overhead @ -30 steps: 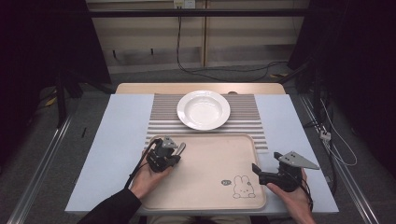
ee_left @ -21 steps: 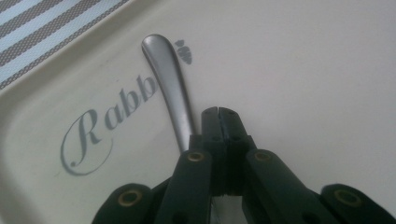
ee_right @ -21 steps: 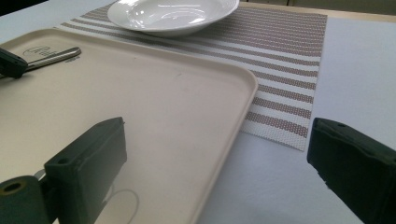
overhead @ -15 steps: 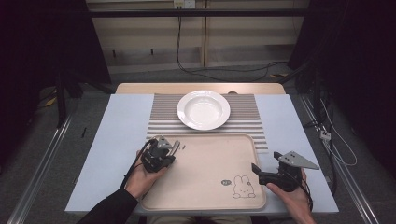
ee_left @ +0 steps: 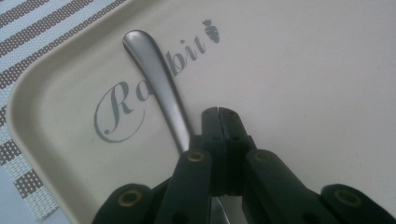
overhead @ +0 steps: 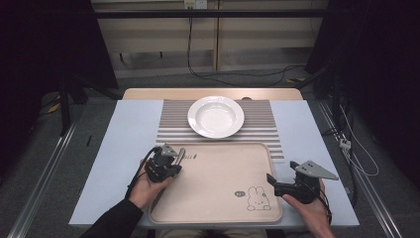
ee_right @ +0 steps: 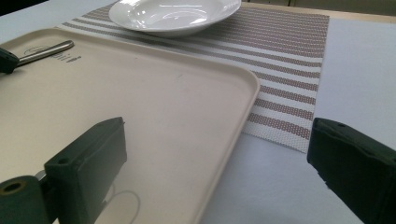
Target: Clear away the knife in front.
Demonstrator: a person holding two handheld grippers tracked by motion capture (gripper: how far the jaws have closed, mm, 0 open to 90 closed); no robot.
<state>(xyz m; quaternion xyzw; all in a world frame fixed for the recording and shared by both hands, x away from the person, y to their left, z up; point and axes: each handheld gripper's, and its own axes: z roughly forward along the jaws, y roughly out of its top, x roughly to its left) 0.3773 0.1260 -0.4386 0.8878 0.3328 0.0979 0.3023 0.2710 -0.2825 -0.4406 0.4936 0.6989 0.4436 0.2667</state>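
The beige tray [overhead: 218, 186] sits at the table's near edge, with the white plate [overhead: 216, 116] on the striped mat [overhead: 257, 119] behind it. The metal utensil [ee_left: 159, 81] lies in the tray's far-left corner (across the printed lettering). The left gripper [ee_left: 219, 112] rests just beside the handle, jaws together on nothing — part them, then straddle the handle squarely. The right gripper [ee_right: 217, 158] waits at the tray's right edge — jaws wide apart, empty.
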